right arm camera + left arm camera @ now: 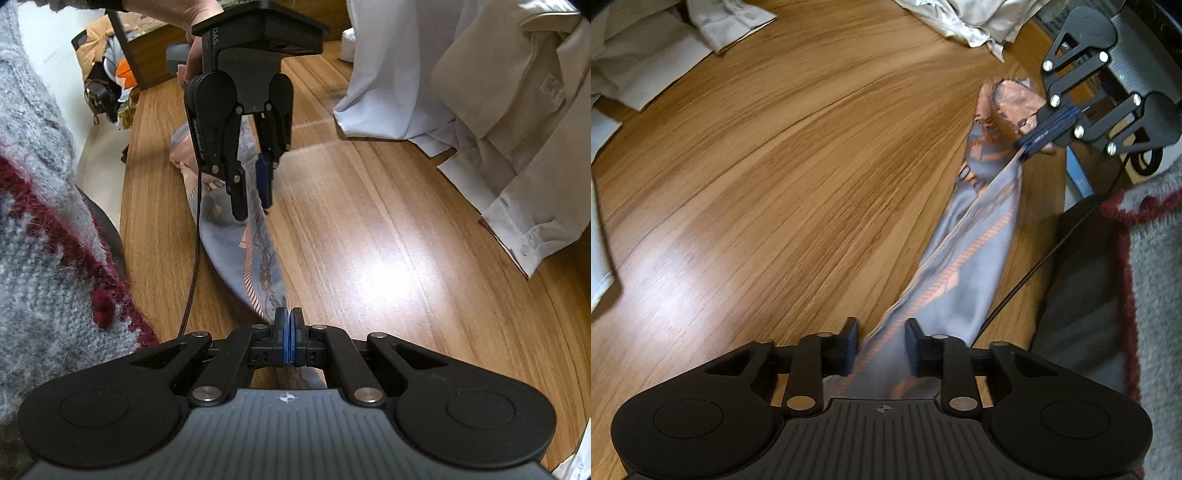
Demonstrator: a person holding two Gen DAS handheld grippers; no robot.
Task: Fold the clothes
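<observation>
A grey scarf [964, 251] with an orange pattern stretches in a long, narrow band along the near edge of the wooden counter [783, 192], running from the bottom centre of the left wrist view up to its upper right. The right claw [289, 325] is clenched on one end of the cloth, its blue pads pressed together with fabric pinched between them at the bottom centre of its own view. That grip appears meant to anchor one end so the cloth can be drawn out lengthwise.

The left claw [880, 341] is released: its two fingers stand apart with the scarf passing between them, not squeezed. In the right wrist view it hangs above the cloth in the upper middle of the frame, fingers pointing down on either side of the band, placed as if either to take hold or just after letting go; the pictures fit both.

White shirts [509, 122] lie crumpled at the right of the right wrist view, well apart from the scarf. A sleeve [40, 229] of grey and dark red knit fills the left edge.
</observation>
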